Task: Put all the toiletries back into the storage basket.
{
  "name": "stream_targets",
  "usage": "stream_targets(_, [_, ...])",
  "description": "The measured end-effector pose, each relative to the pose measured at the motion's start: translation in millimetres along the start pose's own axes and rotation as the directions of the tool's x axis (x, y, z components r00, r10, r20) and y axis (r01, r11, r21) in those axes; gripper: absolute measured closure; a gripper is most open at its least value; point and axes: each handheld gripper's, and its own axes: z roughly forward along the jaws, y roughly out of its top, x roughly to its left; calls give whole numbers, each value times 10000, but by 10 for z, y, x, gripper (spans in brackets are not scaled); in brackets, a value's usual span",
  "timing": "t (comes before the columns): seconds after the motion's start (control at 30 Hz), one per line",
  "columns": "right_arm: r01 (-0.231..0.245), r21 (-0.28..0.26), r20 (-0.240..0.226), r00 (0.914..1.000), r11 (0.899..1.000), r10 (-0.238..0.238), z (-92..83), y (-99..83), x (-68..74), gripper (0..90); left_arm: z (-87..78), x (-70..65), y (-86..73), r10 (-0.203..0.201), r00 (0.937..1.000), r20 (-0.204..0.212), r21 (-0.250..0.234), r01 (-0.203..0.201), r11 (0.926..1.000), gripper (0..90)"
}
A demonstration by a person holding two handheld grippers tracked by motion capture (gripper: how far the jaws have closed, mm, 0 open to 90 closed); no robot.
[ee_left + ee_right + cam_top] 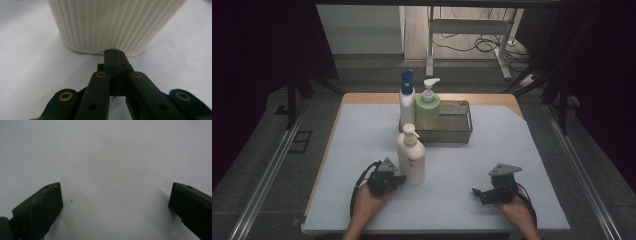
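The cream pump bottle [411,159] stands upright on the counter [362,135], just in front of the metal tray [464,131], with the left tool [398,179] pressed shut on nothing, its tip at the bottle's ribbed base [117,25]. The bottle looks like stiff plastic, probably top-heavy and easy to tip; the ribbed body should give the best hold, below the pump. The right tool [477,192] rests wide open and empty. Three pump bottles: cream, white with a blue top [407,100], green [428,106]; one tray.

Cream pump bottle [117,25] cut off by top edge in left gripper view; label print unreadable.
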Motion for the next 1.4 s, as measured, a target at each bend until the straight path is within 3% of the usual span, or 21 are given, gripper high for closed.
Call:
stream_targets(0.27, [5, 10, 3, 10000, 10000, -5, 0, 1, 0, 0, 52, -13, 27, -126, 9997, 202, -155, 129, 9998, 894])
stream_targets(0.47, [-20, 43, 0, 10000, 10000, 20, -1, 7, 0, 0, -29, 7, -11, -242, 9997, -91, -138, 241, 9996, 817])
stream_targets(0.63, [-48, 110, 5, 10000, 9999, 48, -3, 15, 3, 0, -119, 14, -59, -369, 9986, -372, -240, 360, 9991, 651])
stream_targets(0.77, [-83, 200, 60, 9999, 9998, 82, -8, 29, 10, 0, -165, -2, -96, -208, 9966, -800, -119, 199, 9997, 516])
stream_targets(1.0, [118, 106, -250, 9996, 9999, -116, -40, 66, 60, 10, -217, -21, -188, -512, 9916, -1189, -15, 514, 9987, 283])
stream_targets(1.23, [301, -62, -452, 9985, 9995, -303, -75, 134, 117, 0, -313, -36, -345, -801, 9797, -1835, 2, 815, 9967, 134])
stream_targets(1.4, [296, -498, -721, 9968, 9983, -331, -118, 213, 169, 0, -349, -42, -414, -799, 9725, -2187, 30, 825, 9966, 124])
